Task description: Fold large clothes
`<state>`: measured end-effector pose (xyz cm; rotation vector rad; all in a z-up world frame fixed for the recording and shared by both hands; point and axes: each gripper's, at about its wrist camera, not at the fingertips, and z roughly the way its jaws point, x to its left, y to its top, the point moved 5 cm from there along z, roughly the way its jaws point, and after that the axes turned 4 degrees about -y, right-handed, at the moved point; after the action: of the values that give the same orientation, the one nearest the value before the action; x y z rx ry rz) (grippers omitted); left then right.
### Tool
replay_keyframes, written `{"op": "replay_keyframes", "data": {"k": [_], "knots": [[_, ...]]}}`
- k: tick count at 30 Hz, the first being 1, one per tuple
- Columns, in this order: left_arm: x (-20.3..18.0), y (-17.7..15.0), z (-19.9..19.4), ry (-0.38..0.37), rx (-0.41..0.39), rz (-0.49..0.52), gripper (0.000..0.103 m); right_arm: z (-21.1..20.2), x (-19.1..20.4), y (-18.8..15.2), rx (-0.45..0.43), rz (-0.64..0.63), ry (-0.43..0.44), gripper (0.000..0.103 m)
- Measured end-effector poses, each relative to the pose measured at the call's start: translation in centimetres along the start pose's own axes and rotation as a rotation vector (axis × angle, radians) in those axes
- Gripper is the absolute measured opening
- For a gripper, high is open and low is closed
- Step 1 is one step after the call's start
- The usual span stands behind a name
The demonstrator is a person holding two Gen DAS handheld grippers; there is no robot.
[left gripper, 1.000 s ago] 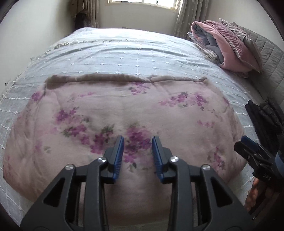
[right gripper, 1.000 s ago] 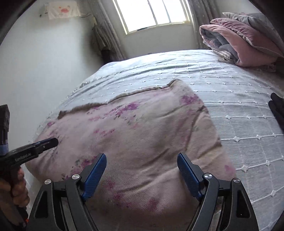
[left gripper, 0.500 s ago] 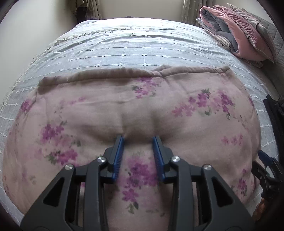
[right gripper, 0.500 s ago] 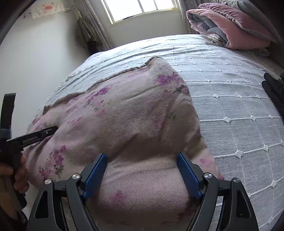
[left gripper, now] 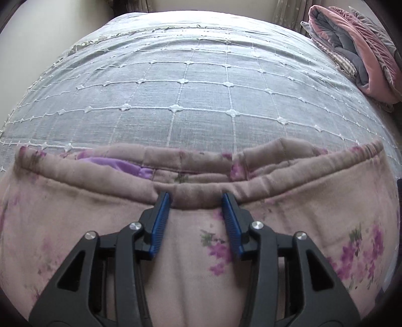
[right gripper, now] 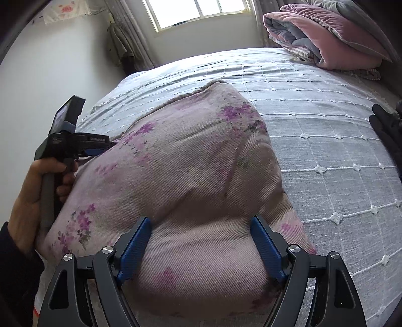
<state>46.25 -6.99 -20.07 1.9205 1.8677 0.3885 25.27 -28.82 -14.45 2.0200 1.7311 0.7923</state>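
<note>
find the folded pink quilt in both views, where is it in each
Left wrist view: the folded pink quilt sits at the top right edge, at the far right corner of the bed.
Right wrist view: it lies at the top right, right of the window.
Shared landmark: the floral blanket spread on the grey bedspread.

Left gripper (left gripper: 196,201) jaws just opening, straddling folded hem of floral blanket (left gripper: 289,221); grey bedspread (left gripper: 201,83) beyond.
</note>
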Motion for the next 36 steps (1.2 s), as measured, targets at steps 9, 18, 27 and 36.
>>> {"op": "replay_keyframes", "data": {"k": [9, 18, 27, 36], "knots": [[2.1, 0.4, -2.4, -0.084, 0.023, -0.097, 0.047, 0.2, -0.2, -0.1, 0.006, -0.003, 0.002, 0.083], [13.5, -7.2, -15.5, -0.057, -0.128, -0.197, 0.067, -0.1, 0.2, -0.2, -0.004, -0.005, -0.029, 0.083], [19.8, -14.2, -13.7, 0.076, -0.131, -0.246, 0.067, -0.2, 0.6, -0.4, -0.018, -0.014, -0.049, 0.084], [22.2, -15.4, -13.2, 0.096, -0.157, -0.314, 0.078, 0.4, 0.4, -0.3, -0.015, -0.031, -0.063, 0.084]]}}
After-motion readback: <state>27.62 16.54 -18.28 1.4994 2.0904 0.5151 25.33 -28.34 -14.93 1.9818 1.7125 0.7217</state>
